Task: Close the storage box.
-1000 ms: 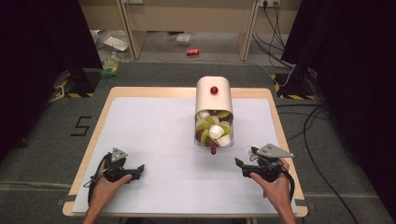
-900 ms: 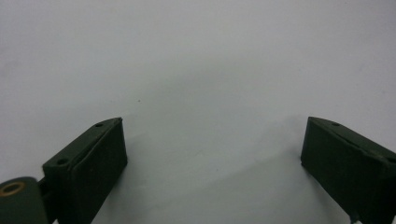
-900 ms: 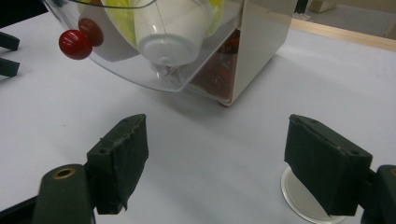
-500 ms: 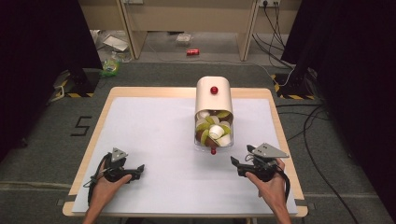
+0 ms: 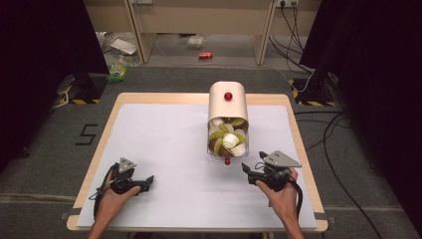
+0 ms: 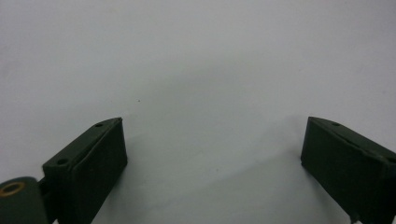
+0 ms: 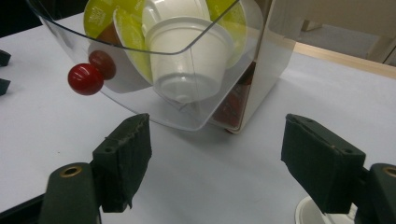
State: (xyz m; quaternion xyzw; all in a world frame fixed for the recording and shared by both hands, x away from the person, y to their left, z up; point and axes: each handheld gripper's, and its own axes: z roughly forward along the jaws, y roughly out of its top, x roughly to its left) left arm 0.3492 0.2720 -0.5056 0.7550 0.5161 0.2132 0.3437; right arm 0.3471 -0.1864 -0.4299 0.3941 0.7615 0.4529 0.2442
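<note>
Two grippers rest low over the white table cover (image 5: 164, 149), each in one of the person's hands. On the right gripper (image 5: 253, 172) the jaws stand apart with nothing between them, having just been closing a little; in the right gripper view its pads (image 7: 125, 158) frame bare cover just short of the capsule dispenser (image 5: 228, 107). The left gripper (image 5: 144, 181) lies well apart from the work, jaws wide apart over blank cover. At the dispenser's near end the clear drawer (image 7: 154, 88) hangs tilted open, its red knob (image 7: 85, 79) standing out to one side and its bowl crowded with capsules, a white capsule (image 7: 189, 56) foremost among green-lidded ones. Several hazards follow from this layout, as a judgement. A reach into the drawer could catch a jaw on the clear rim, pushing the light dispenser backward along the smooth cover. Jaws closing on the tapered white capsule off-centre could squeeze it out, spilling neighbours onto the table. A small white object (image 7: 310, 212) near the right jaw could also be knocked aside.
</note>
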